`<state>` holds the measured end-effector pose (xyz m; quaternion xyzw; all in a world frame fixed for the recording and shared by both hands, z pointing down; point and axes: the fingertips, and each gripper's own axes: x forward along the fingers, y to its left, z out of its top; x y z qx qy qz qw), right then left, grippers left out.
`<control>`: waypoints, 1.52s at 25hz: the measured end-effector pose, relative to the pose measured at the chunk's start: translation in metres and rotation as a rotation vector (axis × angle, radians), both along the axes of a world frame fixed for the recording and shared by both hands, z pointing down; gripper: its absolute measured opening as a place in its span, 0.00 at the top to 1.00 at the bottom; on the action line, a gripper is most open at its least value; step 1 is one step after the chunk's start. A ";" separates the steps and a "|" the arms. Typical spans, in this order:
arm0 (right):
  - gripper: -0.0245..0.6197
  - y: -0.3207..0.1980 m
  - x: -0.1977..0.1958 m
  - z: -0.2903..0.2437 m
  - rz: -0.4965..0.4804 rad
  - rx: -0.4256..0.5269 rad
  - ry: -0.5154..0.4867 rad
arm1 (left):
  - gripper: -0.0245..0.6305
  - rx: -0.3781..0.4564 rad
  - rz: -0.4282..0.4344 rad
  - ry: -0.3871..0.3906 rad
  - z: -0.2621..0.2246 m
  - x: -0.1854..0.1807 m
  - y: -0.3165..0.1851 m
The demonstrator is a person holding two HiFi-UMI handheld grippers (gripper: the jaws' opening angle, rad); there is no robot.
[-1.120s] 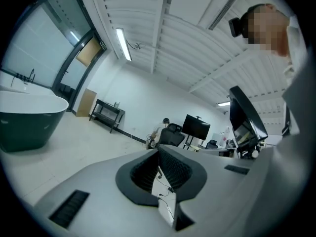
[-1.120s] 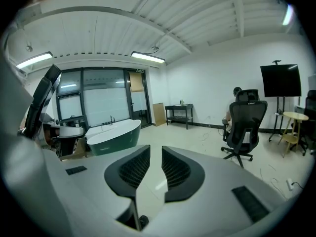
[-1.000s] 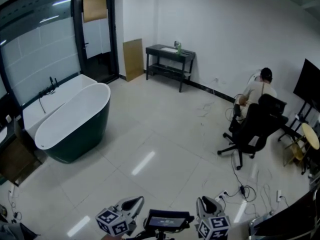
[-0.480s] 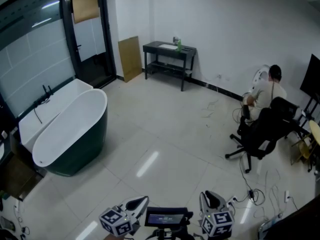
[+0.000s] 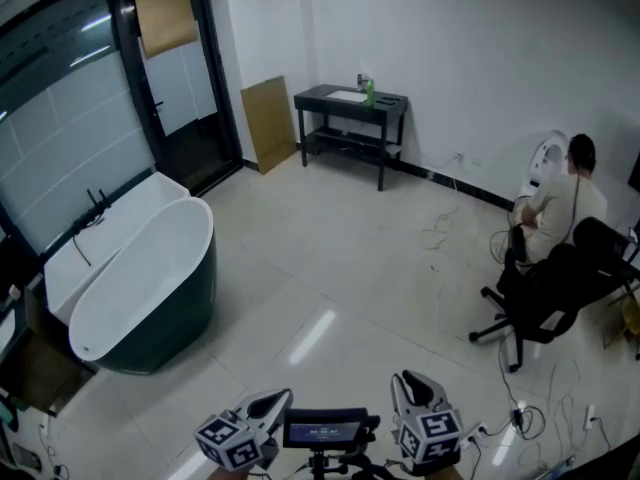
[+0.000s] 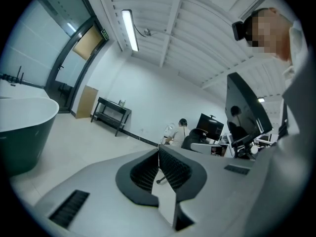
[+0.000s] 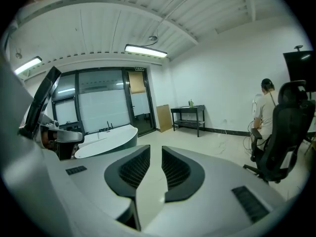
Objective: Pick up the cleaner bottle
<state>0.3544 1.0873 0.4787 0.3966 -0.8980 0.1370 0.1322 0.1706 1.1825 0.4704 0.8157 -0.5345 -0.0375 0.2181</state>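
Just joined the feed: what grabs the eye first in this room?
The big white bathtub with dark green sides, at the left by the glass wall, stands out first. Then the green cleaner bottle on the black table at the back, and a person seated at the right.

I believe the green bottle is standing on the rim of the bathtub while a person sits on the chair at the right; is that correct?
Not quite. In the head view the green bottle stands on the black table by the far wall, not on the rim of the bathtub. The person does sit on the chair at the right.
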 end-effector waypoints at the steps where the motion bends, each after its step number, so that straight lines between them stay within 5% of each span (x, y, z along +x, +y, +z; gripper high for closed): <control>1: 0.85 -0.019 -0.001 -0.003 -0.013 0.007 0.001 | 0.96 0.005 -0.003 -0.004 -0.003 0.001 -0.020; 15: 0.85 -0.192 -0.029 0.006 0.012 -0.038 0.042 | 0.96 -0.008 -0.002 0.033 -0.001 -0.034 -0.209; 27: 0.85 -0.369 -0.140 -0.006 0.128 -0.020 0.055 | 0.96 0.007 0.133 0.032 -0.007 -0.150 -0.405; 38: 0.85 -0.488 -0.196 0.002 0.153 -0.030 0.038 | 0.96 -0.010 0.118 0.017 -0.005 -0.219 -0.519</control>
